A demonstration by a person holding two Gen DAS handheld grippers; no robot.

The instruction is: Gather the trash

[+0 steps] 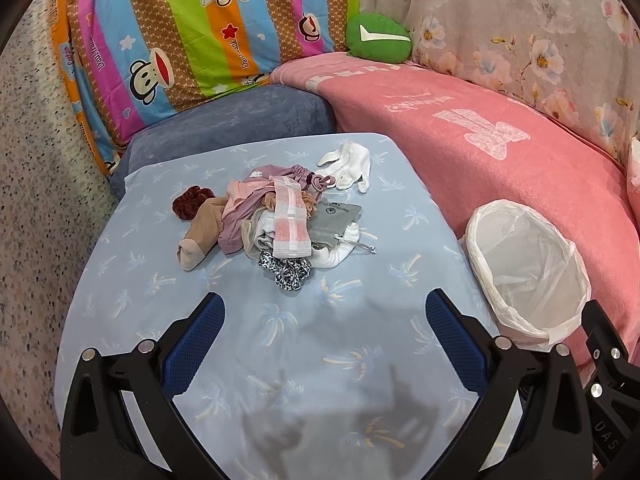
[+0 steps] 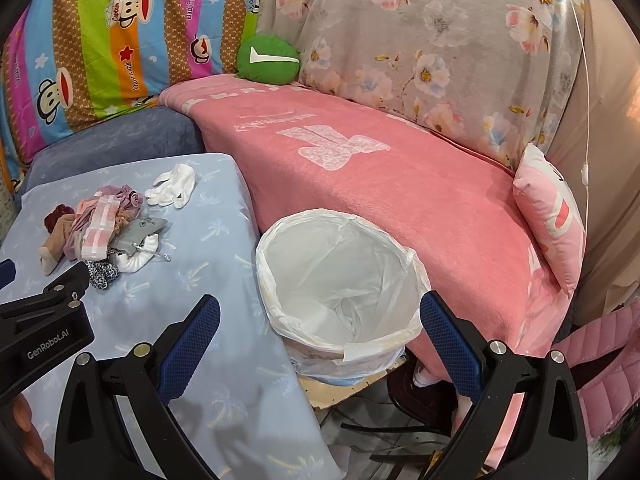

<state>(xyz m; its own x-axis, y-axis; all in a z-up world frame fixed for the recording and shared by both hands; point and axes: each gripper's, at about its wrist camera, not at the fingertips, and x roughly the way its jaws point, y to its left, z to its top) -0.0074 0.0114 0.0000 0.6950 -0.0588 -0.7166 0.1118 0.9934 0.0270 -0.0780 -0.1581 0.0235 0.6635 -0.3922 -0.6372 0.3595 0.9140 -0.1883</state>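
The left gripper (image 1: 324, 312) hangs wide open and empty, short of the clothes pile (image 1: 272, 220) mid-table (image 1: 160, 300). The right gripper (image 2: 320, 316) gapes wide around the lined bin (image 2: 340, 280) at the table's right edge.

Left wrist view. Left gripper (image 1: 325, 322), jaws spread wide and holding nothing, above a blue palm-print cloth (image 1: 160, 280). On the cloth, ahead of the fingers: a heap (image 1: 272, 220) of socks, scrunchies and small fabric pieces; a white glove (image 1: 349, 165) just behind it. At right, a bin (image 1: 524, 268) lined with a white bag, beside a pink blanket (image 1: 480, 152). Rear: striped bedding (image 1: 168, 40), green cushion (image 1: 378, 36).
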